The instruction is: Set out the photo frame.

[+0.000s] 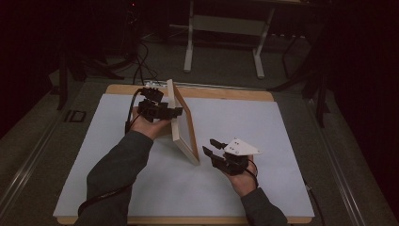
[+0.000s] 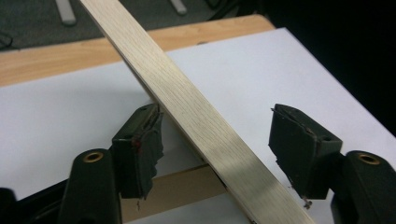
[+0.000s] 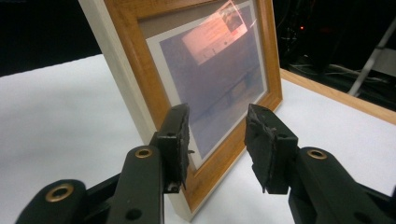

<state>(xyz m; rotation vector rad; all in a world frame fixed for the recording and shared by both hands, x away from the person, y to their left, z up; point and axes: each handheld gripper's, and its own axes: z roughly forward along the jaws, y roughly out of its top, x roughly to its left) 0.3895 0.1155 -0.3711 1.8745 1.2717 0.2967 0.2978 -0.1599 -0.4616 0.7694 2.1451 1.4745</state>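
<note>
here a wooden picture frame (image 1: 182,123) stands tilted on its lower edge near the middle of a white board (image 1: 263,127), which lies on a wooden table (image 1: 226,92) whose bare edge shows along the far side. the left gripper (image 1: 175,112) sits at the frame's back, high on its top rail; the right gripper (image 1: 210,146) hovers just beside the frame's near lower corner, on the glass side, a grey three-cornered plate on top of it.

nothing else lies on the board, and nothing stands between either gripper and the frame.

the left gripper view looks along the pale top edge of the frame (image 2: 196,112), which runs slantwise between the two jaws; the jaws stand wide, the left one right at the wood's edge and the right one clear of it, so the frame is not clamped. the right gripper view faces the front of the frame (image 3: 219,88): an orange-brown border, a pale mat, a bluish picture with a pink reflection on the glass. its jaws stand apart with nothing between the pads, the frame just beyond them.

past the table the high view shows a dark room, grey floor, black cables (image 1: 139,66) and the white legs of a stand (image 1: 223,37).
</note>
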